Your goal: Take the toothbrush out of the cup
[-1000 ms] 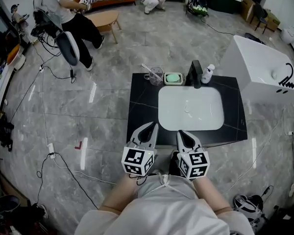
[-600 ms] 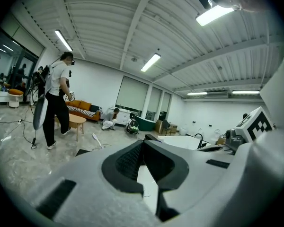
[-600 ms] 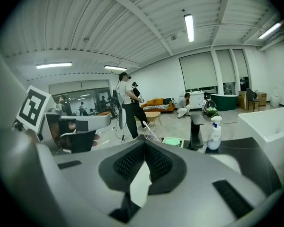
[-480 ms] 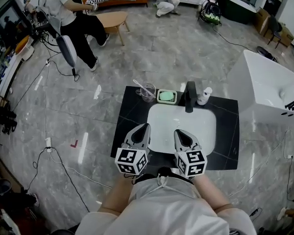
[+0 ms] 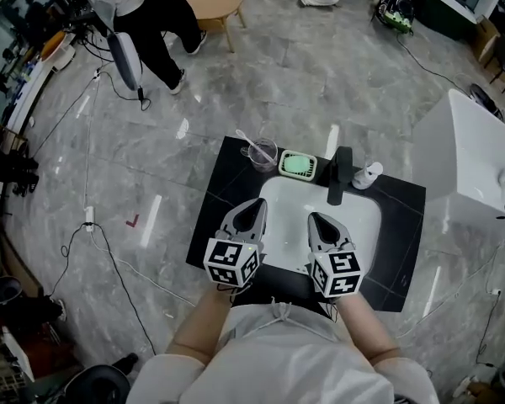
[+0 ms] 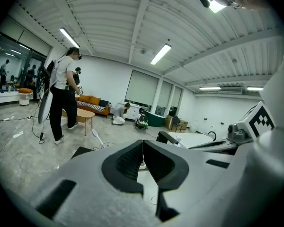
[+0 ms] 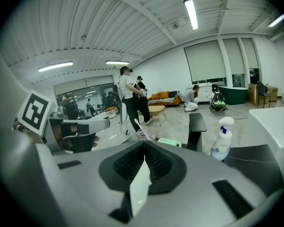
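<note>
A clear cup (image 5: pixel 263 153) stands at the back left of the black counter (image 5: pixel 215 217), with a white toothbrush (image 5: pixel 249 140) leaning out of it to the left. My left gripper (image 5: pixel 255 209) is shut and empty over the near left rim of the white basin (image 5: pixel 337 217), well short of the cup. My right gripper (image 5: pixel 318 222) is shut and empty over the basin's near edge. In the left gripper view the toothbrush (image 6: pixel 97 136) shows ahead on the left. In the right gripper view the cup (image 7: pixel 144 134) and toothbrush (image 7: pixel 137 125) lie straight ahead.
Behind the basin stand a green soap dish (image 5: pixel 298 165), a black faucet (image 5: pixel 342 175) and a white spray bottle (image 5: pixel 369 175). A white tub (image 5: pixel 480 167) is at the right. A person (image 5: pixel 151 11) stands far back left, and cables (image 5: pixel 101 251) run across the floor.
Both grippers have moved forward from the counter's front edge to over the basin's near rim. The counter and cup now sit closer in the head view. Both stayed shut.
</note>
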